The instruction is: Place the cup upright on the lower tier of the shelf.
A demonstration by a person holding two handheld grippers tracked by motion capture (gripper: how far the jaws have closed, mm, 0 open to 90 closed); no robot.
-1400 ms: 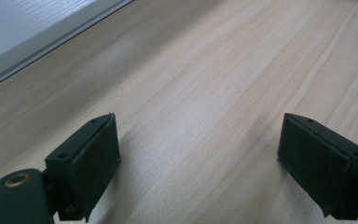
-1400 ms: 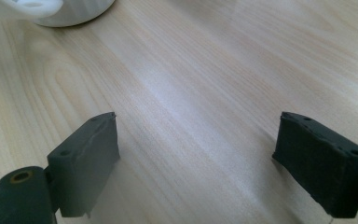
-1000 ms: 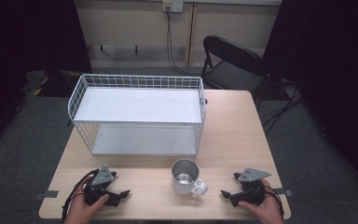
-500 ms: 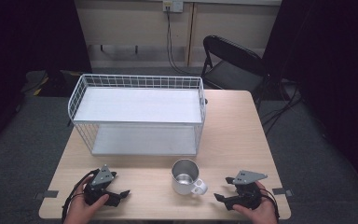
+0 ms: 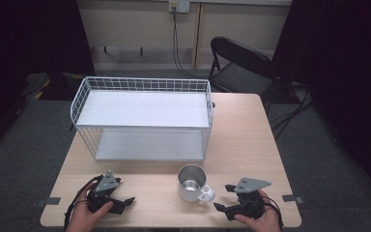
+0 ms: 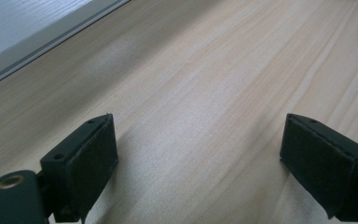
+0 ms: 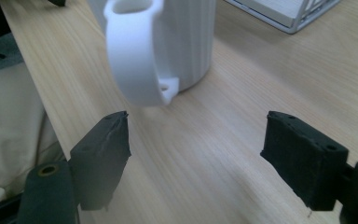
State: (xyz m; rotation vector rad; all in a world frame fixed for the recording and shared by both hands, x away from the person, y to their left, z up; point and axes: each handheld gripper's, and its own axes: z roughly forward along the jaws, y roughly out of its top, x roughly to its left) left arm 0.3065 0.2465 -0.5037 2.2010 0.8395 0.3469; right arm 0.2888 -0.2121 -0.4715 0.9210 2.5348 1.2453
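High view showed the wooden table [image 5: 251,145] with a white wire basket [image 5: 142,118] set across its far half, two-tiered, its long side facing the person. Behind the table stood a black folding chair [image 5: 241,65], well apart from the work.

Nearer the person, a metal mug [image 5: 192,182] stood upright on the table, just in front of the basket's right end and apart from it. Its white handle [image 5: 206,195] pointed toward the person's right side.

Right gripper [image 5: 224,199] sat on the table near the mug, aimed at the handle, jaws wide apart, holding nothing. Right gripper view confirmed it: the handle [image 7: 137,56] hung ahead of the gap, nearer the left jaw, not yet between the pads, no contact.

Left gripper [image 5: 124,199] rested near the front left edge, well apart from the mug. Left gripper view had both jaws spread wide over bare wood, nothing in them.

Judgement: step in hand was the approach to the mug by the right gripper, pre-grasp. Next move called for pushing forward and shifting slightly toward the left jaw's side so the handle sat centred between the pads, then closing. Handle is a thin loop, so an off-centre squeeze could twist the mug or tip it. The left looked idle.
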